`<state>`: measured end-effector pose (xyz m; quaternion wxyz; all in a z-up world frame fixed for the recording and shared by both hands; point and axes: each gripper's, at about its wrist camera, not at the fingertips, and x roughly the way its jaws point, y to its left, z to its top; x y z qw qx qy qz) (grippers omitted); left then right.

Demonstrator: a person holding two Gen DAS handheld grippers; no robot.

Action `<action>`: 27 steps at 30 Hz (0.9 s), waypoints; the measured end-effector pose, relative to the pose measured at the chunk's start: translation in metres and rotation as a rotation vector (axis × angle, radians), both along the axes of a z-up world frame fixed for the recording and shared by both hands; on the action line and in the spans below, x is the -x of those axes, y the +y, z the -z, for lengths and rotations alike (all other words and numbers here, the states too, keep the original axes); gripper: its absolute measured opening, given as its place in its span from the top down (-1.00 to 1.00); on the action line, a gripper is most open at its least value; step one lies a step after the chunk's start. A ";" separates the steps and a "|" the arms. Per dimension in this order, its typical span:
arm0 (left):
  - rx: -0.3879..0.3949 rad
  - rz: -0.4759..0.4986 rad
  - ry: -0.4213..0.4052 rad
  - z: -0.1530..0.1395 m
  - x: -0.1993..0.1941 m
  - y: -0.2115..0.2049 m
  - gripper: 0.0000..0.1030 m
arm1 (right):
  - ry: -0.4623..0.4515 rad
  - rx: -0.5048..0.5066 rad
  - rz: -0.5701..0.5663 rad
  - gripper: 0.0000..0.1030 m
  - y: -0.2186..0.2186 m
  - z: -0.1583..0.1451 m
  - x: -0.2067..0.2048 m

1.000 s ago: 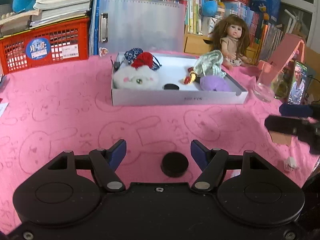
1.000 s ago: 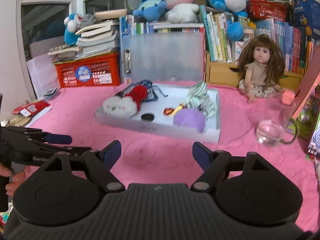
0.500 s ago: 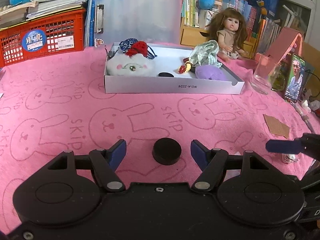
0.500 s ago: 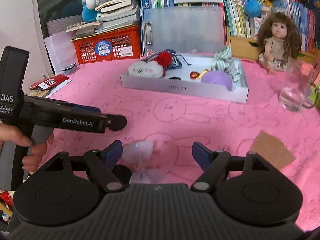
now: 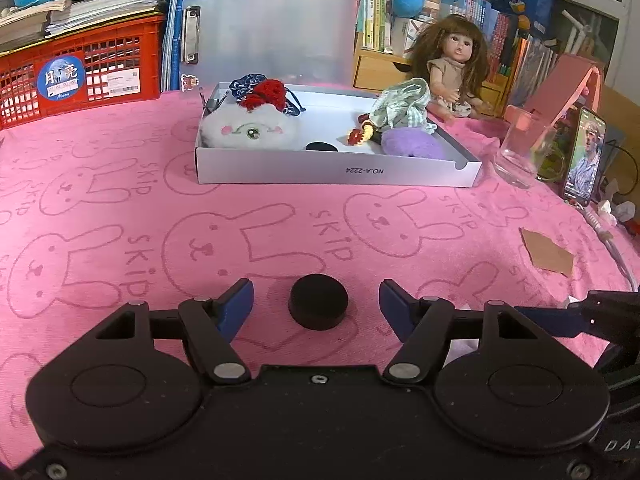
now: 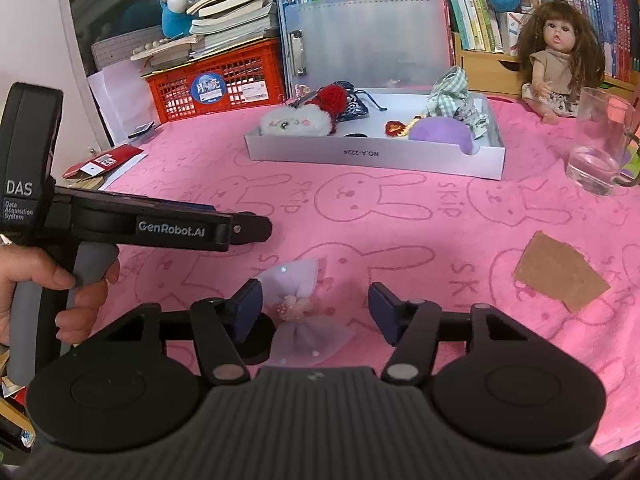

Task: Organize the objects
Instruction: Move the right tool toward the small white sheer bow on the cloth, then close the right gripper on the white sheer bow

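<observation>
A black round puck (image 5: 318, 307) lies on the pink cloth between the fingers of my left gripper (image 5: 316, 309). Its jaws are closing slightly, and gaps remain on both sides of the puck. A lilac tulle bow (image 6: 298, 312) lies between the fingers of my right gripper (image 6: 316, 312). Those jaws are closing too. The left pad is at the bow's edge and the right pad is clear of it. The white box (image 5: 320, 172) farther back holds plush toys, a checked cloth and a second black puck (image 5: 322, 146). In the right wrist view the left gripper (image 6: 252, 229) reaches in from the left, held by a hand.
A glass (image 5: 520, 156), a propped phone (image 5: 584, 160) and a doll (image 5: 448, 68) stand right of the box. A cardboard scrap (image 5: 546, 252) lies on the cloth. A red crate (image 5: 80, 76), a clipboard and books line the back. Red packets (image 6: 104, 162) lie at the left edge.
My right gripper has come down over the lilac bow and its jaws have narrowed. The left gripper has stayed around the black puck, with its fingers slightly closer together.
</observation>
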<state>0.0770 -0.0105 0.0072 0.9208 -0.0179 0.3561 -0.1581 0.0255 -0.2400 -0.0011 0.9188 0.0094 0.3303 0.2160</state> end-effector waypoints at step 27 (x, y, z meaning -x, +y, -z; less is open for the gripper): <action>-0.003 0.019 -0.017 -0.002 0.008 -0.003 0.41 | -0.039 0.020 -0.014 0.57 0.008 0.000 0.006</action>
